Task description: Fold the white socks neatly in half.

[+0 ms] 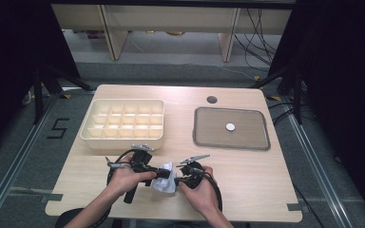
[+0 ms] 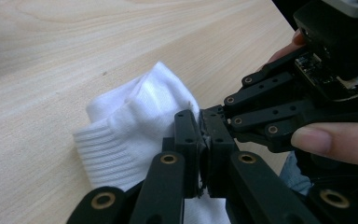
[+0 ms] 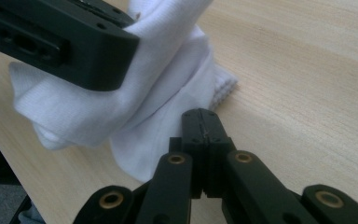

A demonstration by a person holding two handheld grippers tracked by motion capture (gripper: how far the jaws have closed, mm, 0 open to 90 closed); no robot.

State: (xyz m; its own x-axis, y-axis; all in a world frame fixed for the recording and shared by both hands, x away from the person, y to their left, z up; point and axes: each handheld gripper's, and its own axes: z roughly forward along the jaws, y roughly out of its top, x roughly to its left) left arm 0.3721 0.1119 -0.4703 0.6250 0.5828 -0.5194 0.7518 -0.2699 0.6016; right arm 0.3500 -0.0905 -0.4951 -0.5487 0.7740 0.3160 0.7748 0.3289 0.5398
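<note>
Jaws of the left hand-held gripper [image 2: 200,144] stand pressed together in the left gripper view, with a sliver of white fabric caught between their tips: it grips the white sock [image 2: 130,126]. The right hand-held gripper [image 3: 204,135] also shows its jaws closed flat against each other in the right gripper view; their tips rest against the sock's lower fold, but whether any cloth is pinched there cannot be told.

The sock lies bunched on the light wooden counter [image 1: 247,180], at the lower centre of the high view, between the two hands and close to the near edge.

The left gripper view shows the ribbed cuff at the lower left of the frame, and the right hand-held gripper's linkage with a fingertip at the right edge. The right gripper view shows the black body of the left hand-held gripper pressing across the sock at the upper left.

The high view adds what neither gripper view gives: a cream divided box [image 1: 123,124] at the upper left of the counter, a grey tray [image 1: 261,137] at the upper right holding a small white disc [image 1: 230,127], and a round hole [image 1: 212,99] in the counter above the tray.
</note>
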